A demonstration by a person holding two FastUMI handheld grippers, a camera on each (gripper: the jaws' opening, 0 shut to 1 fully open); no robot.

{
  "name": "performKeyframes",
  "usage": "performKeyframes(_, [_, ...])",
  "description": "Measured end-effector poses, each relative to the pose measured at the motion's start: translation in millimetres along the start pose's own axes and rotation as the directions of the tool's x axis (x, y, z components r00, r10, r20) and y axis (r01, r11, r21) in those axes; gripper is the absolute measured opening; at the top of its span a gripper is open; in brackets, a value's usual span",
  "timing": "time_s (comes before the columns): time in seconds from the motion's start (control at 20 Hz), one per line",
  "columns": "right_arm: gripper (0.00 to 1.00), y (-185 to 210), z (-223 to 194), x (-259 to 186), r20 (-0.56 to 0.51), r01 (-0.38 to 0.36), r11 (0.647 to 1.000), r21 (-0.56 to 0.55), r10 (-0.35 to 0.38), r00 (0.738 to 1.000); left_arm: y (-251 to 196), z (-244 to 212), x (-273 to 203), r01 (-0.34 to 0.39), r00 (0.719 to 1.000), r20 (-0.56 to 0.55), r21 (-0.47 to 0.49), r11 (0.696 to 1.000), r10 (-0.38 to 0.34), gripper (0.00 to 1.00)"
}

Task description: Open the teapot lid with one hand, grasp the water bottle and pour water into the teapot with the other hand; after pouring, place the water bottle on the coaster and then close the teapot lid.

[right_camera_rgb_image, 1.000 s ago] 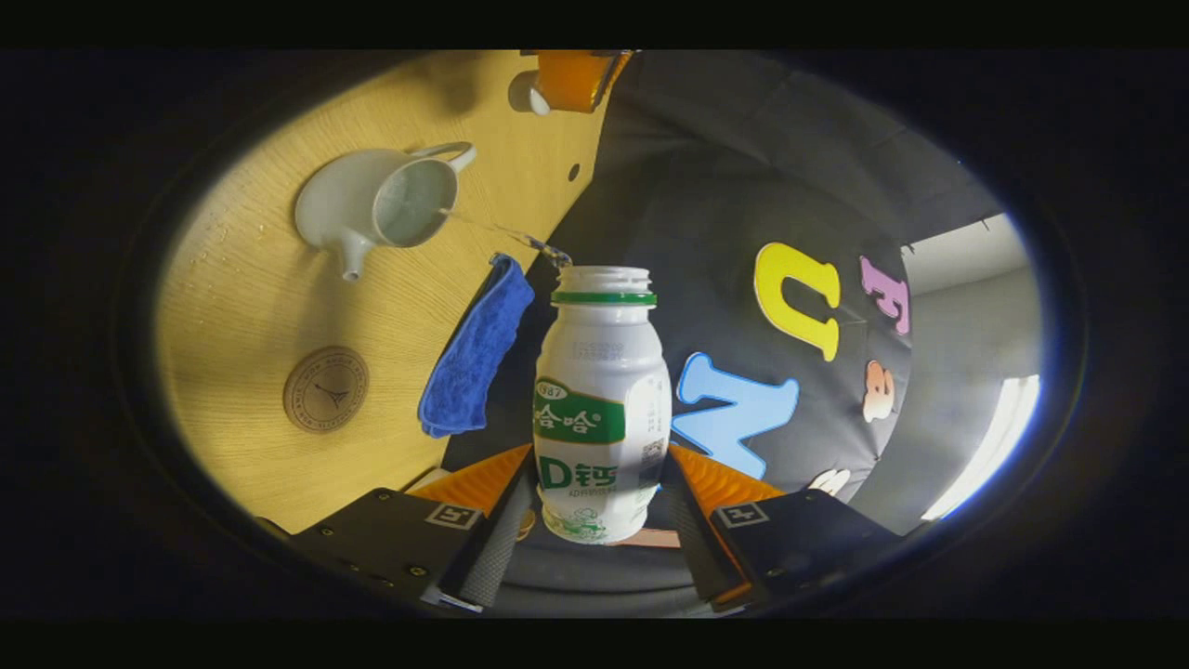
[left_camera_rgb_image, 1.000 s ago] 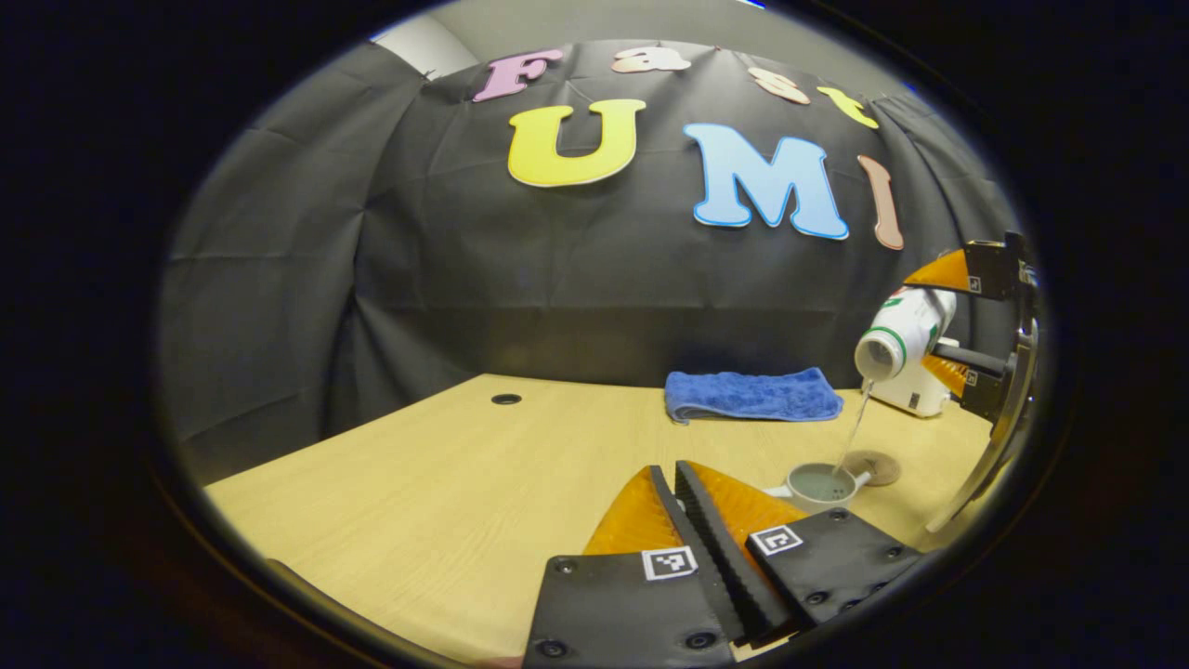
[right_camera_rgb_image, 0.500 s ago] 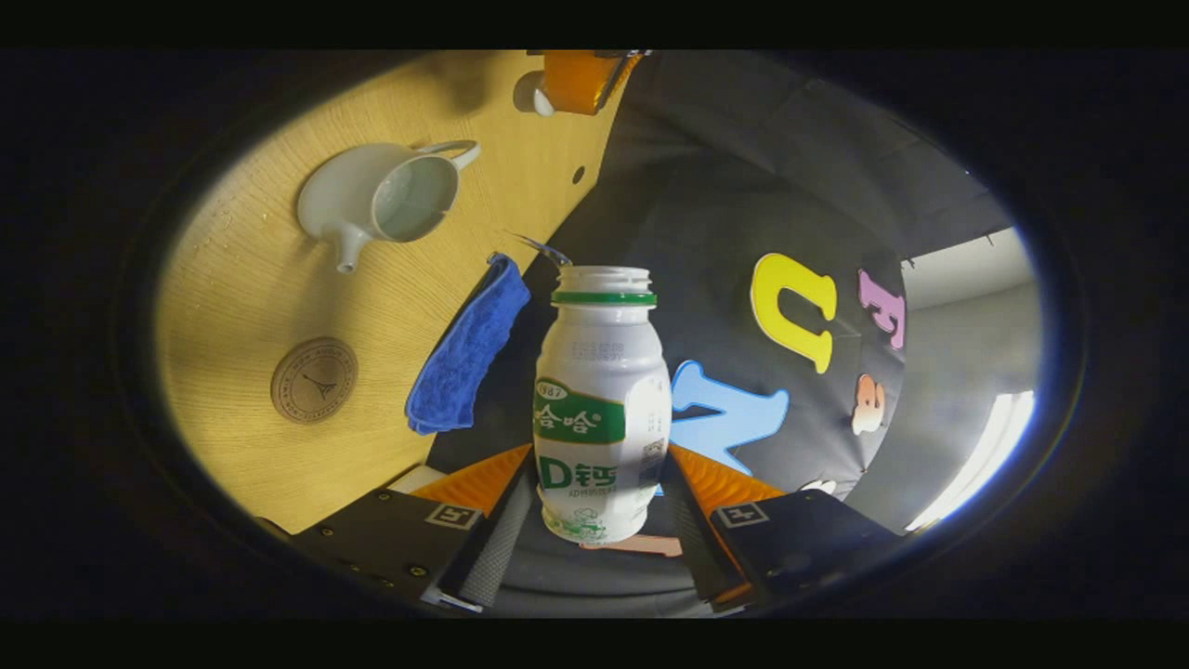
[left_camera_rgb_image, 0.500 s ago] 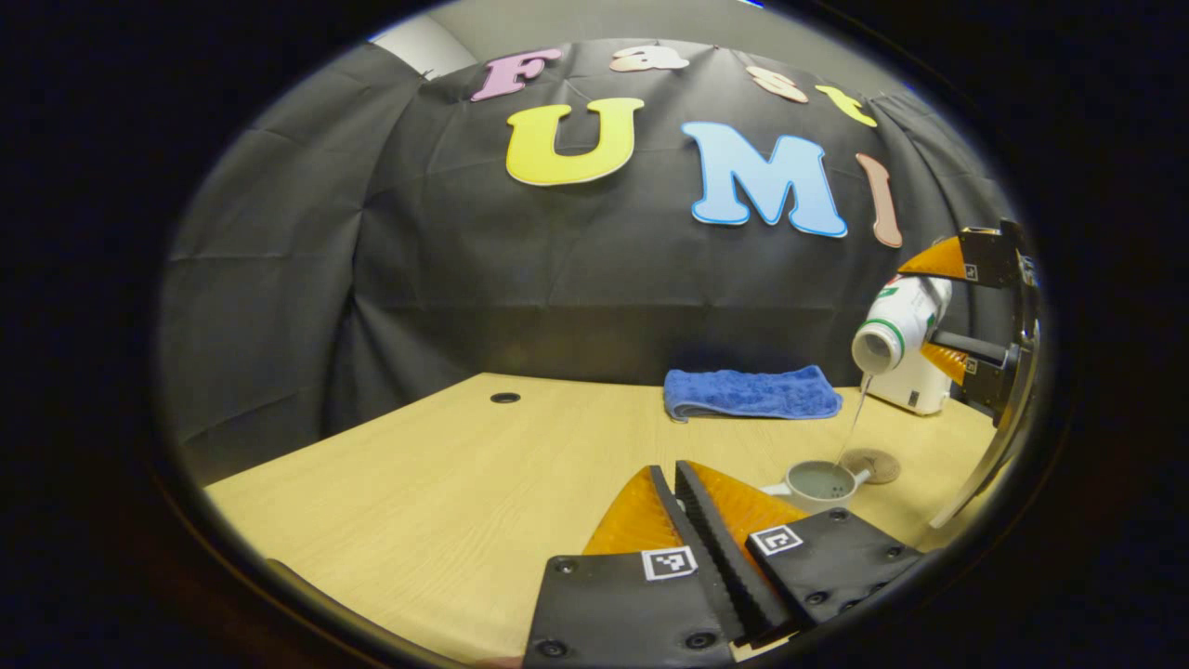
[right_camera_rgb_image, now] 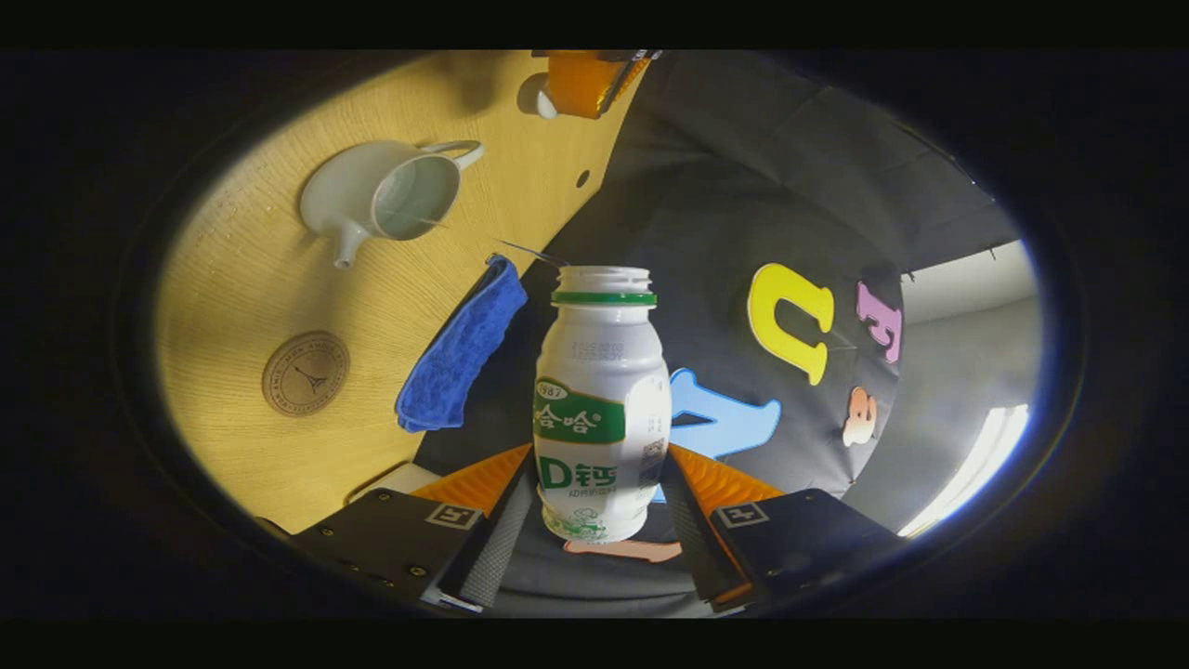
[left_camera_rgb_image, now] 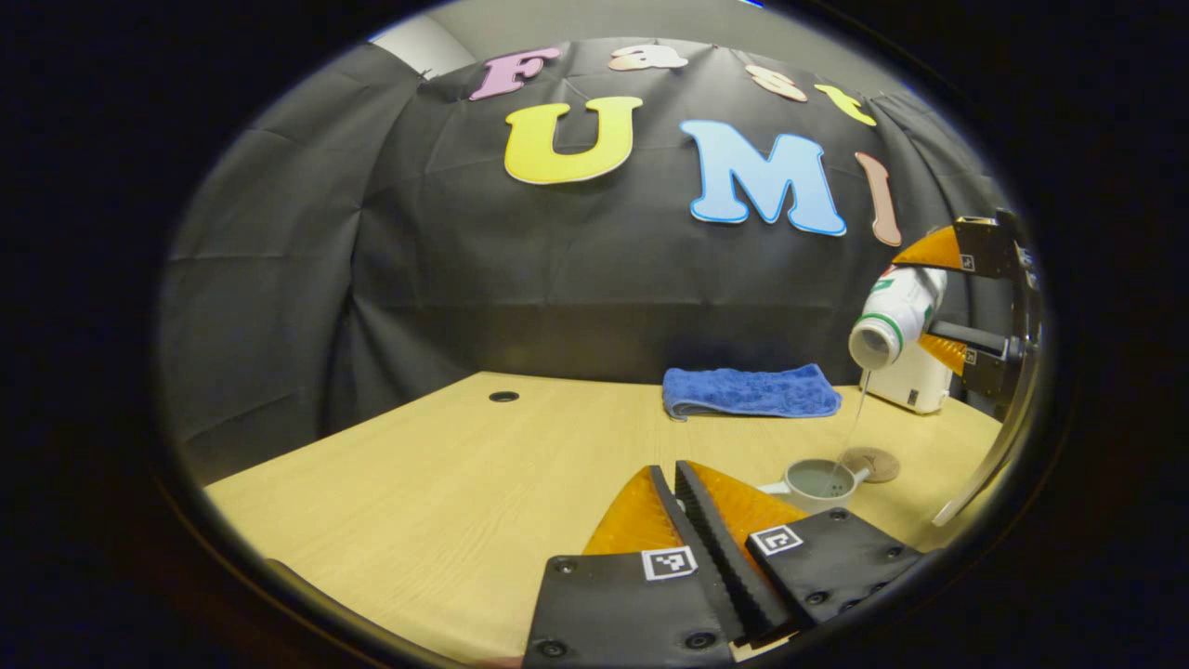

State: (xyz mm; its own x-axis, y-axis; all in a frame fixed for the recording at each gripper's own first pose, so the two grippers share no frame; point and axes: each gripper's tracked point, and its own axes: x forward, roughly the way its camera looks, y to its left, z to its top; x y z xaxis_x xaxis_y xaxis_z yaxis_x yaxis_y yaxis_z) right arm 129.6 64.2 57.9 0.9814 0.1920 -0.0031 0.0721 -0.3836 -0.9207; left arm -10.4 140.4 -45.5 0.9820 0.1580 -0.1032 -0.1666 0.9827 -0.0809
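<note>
Right hand-held gripper [right_camera_rgb_image: 599, 506] clamps the white plastic water bottle [right_camera_rgb_image: 602, 409], tipped so its thin stream lands in the open white ceramic teapot [right_camera_rgb_image: 381, 200] below; left hand-held gripper [left_camera_rgb_image: 676, 502] pinches the lid clear, fingers nearly closed.

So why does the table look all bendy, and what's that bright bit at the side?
Left gripper view: the fisheye lens curves the table edge and bulges the wall cloth. Right gripper view: the scene is tipped sideways because the right tongs tilt the water bottle; a washed-out bright strip glares at the lower right; the teapot casts a soft shadow.
</note>
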Motion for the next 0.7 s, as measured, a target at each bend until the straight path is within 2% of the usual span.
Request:
performKeyframes(0.45, [0.76, -6.0, 1.4, 3.2, 0.014, 0.023, 0.999, -0.029, -0.022, 1.0, -0.4, -3.0, -0.7, 0.003, 1.0, -0.005, 0.002, 1.0, -0.003, 1.0])
performKeyframes(0.5, [0.76, -7.0, 1.3, 4.0, 0.017, 0.028, 0.999, -0.031, -0.028, 0.999, -0.3, -3.0, -0.2, 0.003, 1.0, -0.006, 0.003, 1.0, -0.003, 0.08])
performKeyframes(0.55, [0.76, -7.7, 1.6, 3.9, 0.019, 0.033, 0.999, -0.032, -0.032, 0.999, -0.5, -3.2, 0.8, 0.003, 1.0, -0.005, 0.003, 1.0, -0.003, 1.0])
performKeyframes(0.7, [0.76, -9.7, 2.1, 4.2, 0.025, 0.047, 0.998, -0.038, -0.047, 0.999, -1.1, -2.8, 0.8, 0.003, 1.0, -0.006, 0.002, 1.0, -0.003, 1.0])
